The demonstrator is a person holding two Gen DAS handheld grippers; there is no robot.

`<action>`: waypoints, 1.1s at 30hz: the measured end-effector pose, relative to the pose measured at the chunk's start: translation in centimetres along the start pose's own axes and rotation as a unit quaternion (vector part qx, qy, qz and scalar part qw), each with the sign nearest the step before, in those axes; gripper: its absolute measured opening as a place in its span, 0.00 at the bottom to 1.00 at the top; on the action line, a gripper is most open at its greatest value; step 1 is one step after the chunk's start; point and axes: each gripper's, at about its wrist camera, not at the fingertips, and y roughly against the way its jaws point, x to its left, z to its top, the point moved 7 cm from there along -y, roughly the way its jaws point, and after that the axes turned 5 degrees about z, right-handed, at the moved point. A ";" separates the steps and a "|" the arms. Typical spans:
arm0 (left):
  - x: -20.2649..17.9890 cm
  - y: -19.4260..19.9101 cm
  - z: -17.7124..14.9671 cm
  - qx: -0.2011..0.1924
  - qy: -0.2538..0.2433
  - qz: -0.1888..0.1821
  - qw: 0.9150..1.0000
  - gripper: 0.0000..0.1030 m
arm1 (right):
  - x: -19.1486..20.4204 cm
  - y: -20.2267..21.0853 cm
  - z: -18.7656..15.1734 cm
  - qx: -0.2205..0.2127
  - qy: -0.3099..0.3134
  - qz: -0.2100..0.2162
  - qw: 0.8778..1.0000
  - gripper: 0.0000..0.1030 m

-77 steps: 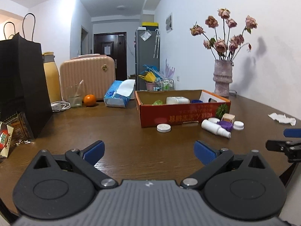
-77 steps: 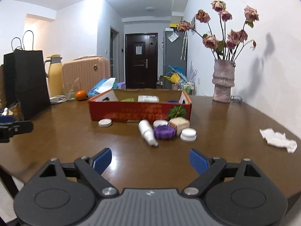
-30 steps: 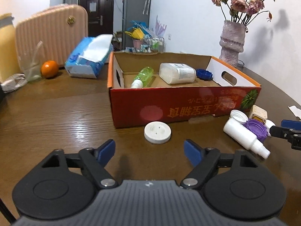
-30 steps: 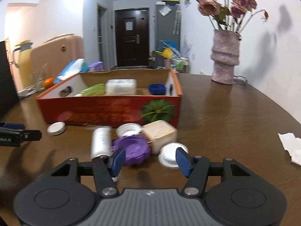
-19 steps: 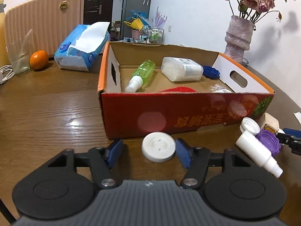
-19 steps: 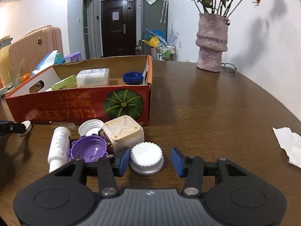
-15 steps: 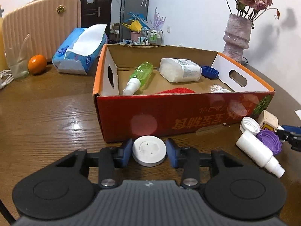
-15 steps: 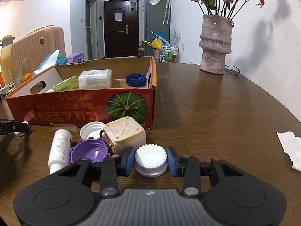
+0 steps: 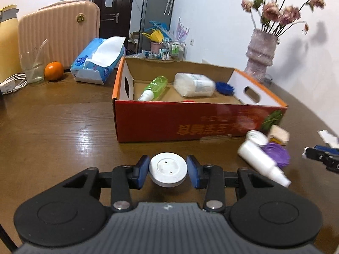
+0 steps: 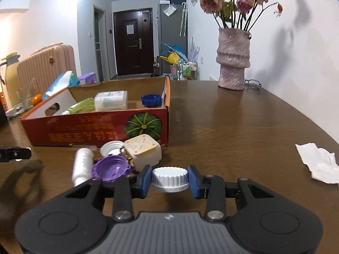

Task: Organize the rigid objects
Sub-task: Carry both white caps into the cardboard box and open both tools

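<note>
My left gripper (image 9: 168, 170) is shut on a flat white round lid (image 9: 168, 171), held just above the table in front of the red cardboard box (image 9: 190, 122). My right gripper (image 10: 170, 180) is shut on a ribbed white cap (image 10: 170, 178), lifted off the wood. Beside it lie a purple cap (image 10: 110, 167), a cream cube-shaped piece (image 10: 144, 149), a white bottle (image 10: 82, 165) and another white lid (image 10: 111, 147). Inside the box (image 10: 95, 131) are a green bottle (image 9: 155, 87), a white jar (image 9: 193, 84) and a blue cap (image 10: 151, 100).
A tissue pack (image 9: 99, 65), an orange (image 9: 53, 71), a glass (image 9: 34, 66) and a pink suitcase (image 9: 57, 33) stand at the back left. A vase of dried flowers (image 10: 233, 63) and glasses sit at the back right. A crumpled tissue (image 10: 317, 163) lies at the right.
Both grippers moved in on the pieces by the box and shut, the left on the flat white lid, the right on the ribbed cap. Both have since lifted slightly and drawn back.
</note>
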 end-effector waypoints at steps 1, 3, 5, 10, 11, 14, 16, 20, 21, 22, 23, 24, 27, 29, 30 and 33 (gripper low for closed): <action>-0.2 0.9 -0.1 -0.004 0.001 -0.001 1.000 0.39 | 0.2 0.8 -0.1 -0.004 0.001 0.002 1.000 0.35; -0.7 2.9 -0.3 -0.015 0.000 -0.005 1.000 0.39 | 0.7 2.5 -0.2 -0.013 0.004 0.007 1.000 0.35; -1.1 4.7 -0.4 -0.026 -0.001 -0.005 1.000 0.39 | 1.2 4.2 -0.4 -0.023 0.004 0.013 1.000 0.35; -1.4 9.2 -0.6 -0.049 0.014 -0.020 0.998 0.39 | 2.1 7.6 -1.3 -0.038 -0.001 0.026 0.999 0.35; -1.5 10.0 -0.8 -0.053 0.016 -0.022 0.998 0.39 | 2.3 8.2 -1.5 -0.041 -0.002 0.030 0.999 0.35; -1.7 11.9 -1.2 -0.063 0.016 -0.022 0.998 0.39 | 3.0 9.7 -2.1 -0.048 0.001 0.038 0.998 0.35; -1.9 13.0 -1.5 -0.069 0.015 -0.023 0.997 0.39 | 3.4 10.7 -2.2 -0.055 0.004 0.043 0.998 0.35; -2.2 15.2 -1.9 -0.084 0.013 -0.025 0.996 0.39 | 4.1 12.7 -2.5 -0.069 0.007 0.050 0.996 0.35; -2.3 15.7 -2.0 -0.087 0.012 -0.026 0.996 0.39 | 4.2 13.1 -2.6 -0.072 0.006 0.052 0.996 0.35; -2.4 16.1 -2.1 -0.089 0.011 -0.026 0.996 0.39 | 4.3 13.4 -2.8 -0.074 0.006 0.053 0.996 0.35; -2.5 16.4 -2.2 -0.091 0.010 -0.027 0.995 0.39 | 4.4 13.7 -2.9 -0.075 0.006 0.055 0.996 0.35; -2.5 16.6 -2.3 -0.092 0.010 -0.027 0.995 0.39 | 4.6 13.9 -3.1 -0.075 0.006 0.057 0.996 0.35; -2.4 16.6 -2.5 -0.089 0.015 -0.025 0.996 0.39 | 4.7 14.1 -3.4 -0.073 0.007 0.058 0.996 0.35; -2.1 16.4 -2.5 -0.088 0.017 -0.024 0.996 0.39 | 4.6 14.1 -3.4 -0.073 0.007 0.057 0.996 0.35; -2.0 16.2 -2.5 -0.087 0.018 -0.024 0.996 0.39 | 4.6 13.9 -3.3 -0.073 0.007 0.056 0.996 0.35; -1.9 15.6 -2.1 -0.086 0.013 -0.025 0.996 0.39 | 4.6 13.3 -2.7 -0.071 0.012 0.055 0.996 0.35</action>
